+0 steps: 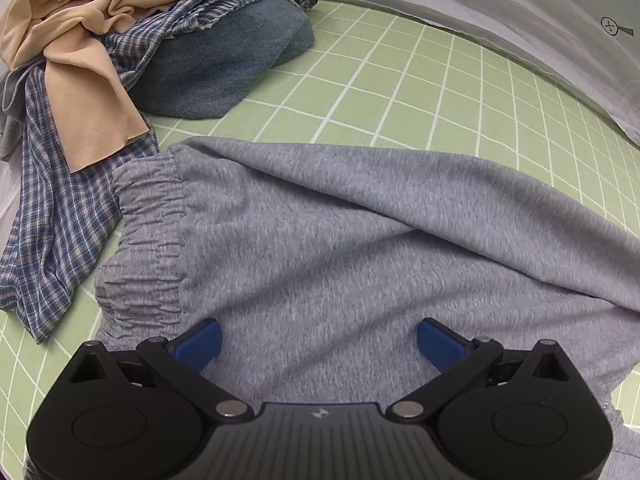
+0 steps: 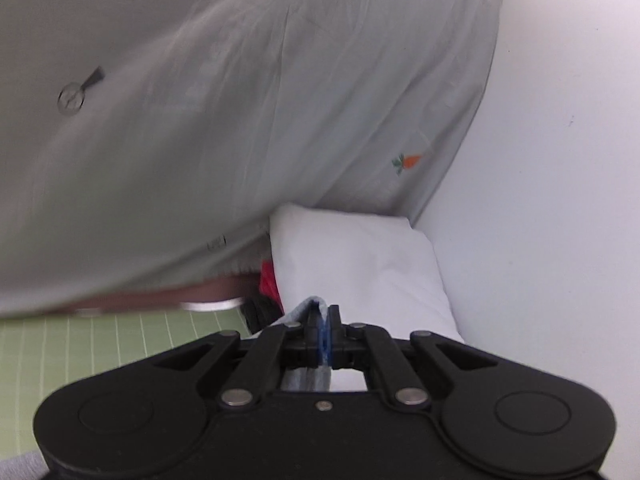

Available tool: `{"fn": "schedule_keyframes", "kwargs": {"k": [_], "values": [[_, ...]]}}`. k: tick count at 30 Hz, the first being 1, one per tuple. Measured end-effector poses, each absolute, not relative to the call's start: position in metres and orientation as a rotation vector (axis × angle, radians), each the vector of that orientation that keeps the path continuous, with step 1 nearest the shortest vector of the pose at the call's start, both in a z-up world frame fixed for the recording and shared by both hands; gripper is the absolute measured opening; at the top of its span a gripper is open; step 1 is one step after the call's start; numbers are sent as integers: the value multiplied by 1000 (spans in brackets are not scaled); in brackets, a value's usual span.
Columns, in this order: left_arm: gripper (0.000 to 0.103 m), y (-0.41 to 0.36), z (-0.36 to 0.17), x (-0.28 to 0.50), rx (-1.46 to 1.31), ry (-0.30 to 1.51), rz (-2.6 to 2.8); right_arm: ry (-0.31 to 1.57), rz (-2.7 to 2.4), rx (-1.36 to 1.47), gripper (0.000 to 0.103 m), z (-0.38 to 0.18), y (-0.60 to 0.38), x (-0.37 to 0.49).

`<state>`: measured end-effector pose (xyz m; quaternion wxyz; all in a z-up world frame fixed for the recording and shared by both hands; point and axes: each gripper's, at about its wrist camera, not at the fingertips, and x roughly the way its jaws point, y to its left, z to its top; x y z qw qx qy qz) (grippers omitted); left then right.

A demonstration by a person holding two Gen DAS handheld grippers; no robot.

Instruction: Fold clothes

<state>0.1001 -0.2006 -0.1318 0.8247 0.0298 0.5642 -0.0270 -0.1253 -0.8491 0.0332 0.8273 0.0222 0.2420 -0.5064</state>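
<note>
You are lifting one end of the grey sweatpants while the other gripper waits above the waistband end.

Your right gripper (image 2: 324, 330) is clamping its blue pads together on a thin fold of the soft heather-grey knit sweatpants (image 1: 340, 240), pointing up toward the pale carrot-print sheet (image 2: 280, 100) and white pillow (image 2: 360, 256), probably to carry that end back over the garment. Your left gripper (image 1: 319, 338) is hovering with its jaws spread wide and holding nothing, just above the sweatpants' body beside the gathered elastic waistband (image 1: 148, 232), likely ready to pin the cloth as the fold lands. The sweatpants are lying spread on the green white-gridded mat (image 1: 420, 92); beyond the waistband a heap of blue plaid shirt (image 1: 60, 232), peach cloth (image 1: 88, 88) and folded blue denim (image 1: 224, 68) is waiting.
</note>
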Motion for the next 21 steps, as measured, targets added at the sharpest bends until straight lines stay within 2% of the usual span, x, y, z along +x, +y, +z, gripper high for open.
{"fn": "schedule_keyframes", "kwargs": {"k": [1,3,7,14,19,21], "values": [[103,-201,-132,100,62,1198,-56,505,-1067,66,34,33,-853,-116],[103,-201,-132,101,59,1195,-52,525,-1042,113,44,18,-849,-109],[103,-202,-132,101,53,1194,-42,565,-990,206,45,-11,-839,-93],[103,-205,-130,107,59,1207,-49,717,-924,444,44,-97,-813,-94],[103,-206,-130,109,60,1209,-50,743,-952,587,54,-133,-812,-94],[103,-207,-130,109,59,1206,-49,737,-976,616,54,-139,-815,-93]]}}
